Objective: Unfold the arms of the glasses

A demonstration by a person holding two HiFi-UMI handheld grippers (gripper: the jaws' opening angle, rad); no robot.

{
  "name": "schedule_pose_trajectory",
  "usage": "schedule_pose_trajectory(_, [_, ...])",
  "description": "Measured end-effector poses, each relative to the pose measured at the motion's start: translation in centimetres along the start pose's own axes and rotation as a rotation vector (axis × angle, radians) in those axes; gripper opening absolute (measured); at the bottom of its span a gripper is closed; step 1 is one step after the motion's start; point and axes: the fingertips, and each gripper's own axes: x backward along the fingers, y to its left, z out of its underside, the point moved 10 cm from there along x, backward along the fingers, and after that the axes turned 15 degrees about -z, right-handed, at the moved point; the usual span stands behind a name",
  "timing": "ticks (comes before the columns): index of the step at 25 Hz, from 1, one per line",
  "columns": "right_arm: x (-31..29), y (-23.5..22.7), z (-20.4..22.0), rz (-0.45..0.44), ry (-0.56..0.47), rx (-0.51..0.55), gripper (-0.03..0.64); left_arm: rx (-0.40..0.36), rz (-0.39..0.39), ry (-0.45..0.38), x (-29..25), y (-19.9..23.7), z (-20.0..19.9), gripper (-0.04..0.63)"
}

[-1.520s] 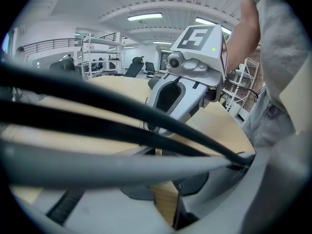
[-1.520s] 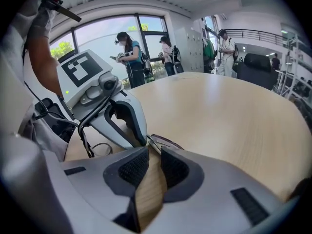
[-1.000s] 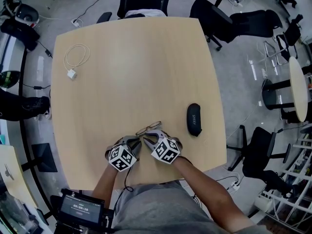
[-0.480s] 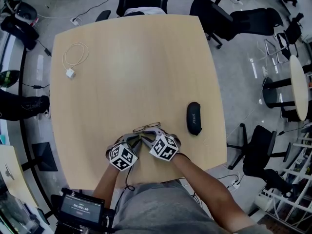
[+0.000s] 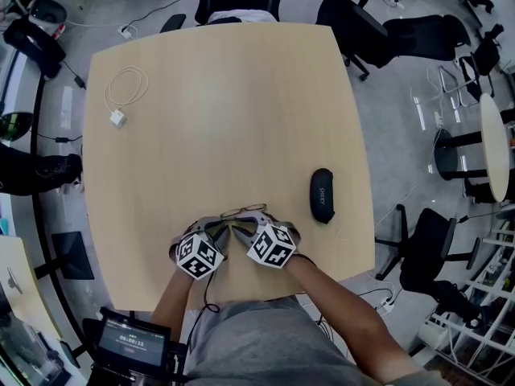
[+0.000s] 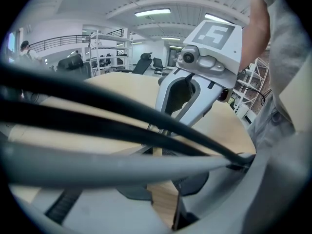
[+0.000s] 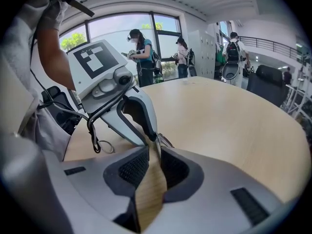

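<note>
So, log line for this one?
glasses: near table edge | left gripper: at glasses, grip unclear | right gripper: jaws nearly together, grip unclear

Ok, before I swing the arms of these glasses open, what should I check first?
1. Both grippers at the glasses: ok, their tips meet there, by the near edge of the table.
2. The right gripper has an arm pinched: cannot tell; jaws narrowly apart, tips at the frame.
3. The left gripper has a hold: cannot tell; dark bars cross its view.
4. Space to the right: ok, the glasses case lies apart.
5. The white cable out of the way: ok, far-left corner.
6. How far the arms are folded: cannot tell, too small.
</note>
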Motion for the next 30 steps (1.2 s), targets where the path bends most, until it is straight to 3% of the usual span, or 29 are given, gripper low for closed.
schedule_pose_trajectory(8, [-1.3, -0.6, 0.3, -0.007, 0.044, -0.019, 0.077, -0.059, 0.041, -0.017, -0.3, -0.2, -0.4, 0.04])
schedule_pose_trajectory(11, [-1.0, 0.1, 0.0, -0.016, 0.048, -0.001, 0.077, -0.071, 0.032, 0.012, 0.1, -0.3, -0.1, 0.04])
schedule_pose_trajectory(15, [-0.3, 0.3, -0.8, 0.036, 0.017, 0.042, 0.078, -0.097, -0.009, 0.042, 0.6, 0.2, -0.1, 0.04])
schedule_pose_trajectory(18, [-1.0, -0.1, -0.7, 0.036, 0.039, 0.042, 0.078, -0.08, -0.004, 0.012, 0.3, 0.6, -0.2, 0.04])
schedule_pose_trajectory(24, [-1.8, -0.1, 0.0, 0.0, 0.066, 0.011, 0.078, -0.127, 0.038, -0.026, -0.1, 0.3, -0.5, 0.04])
schedule_pose_trajectory(30, [-0.5, 0.2, -0.8, 0.089, 0.017, 0.055, 0.078, -0.12, -0.014, 0.006, 0.8, 1.1, -0.6, 0.04])
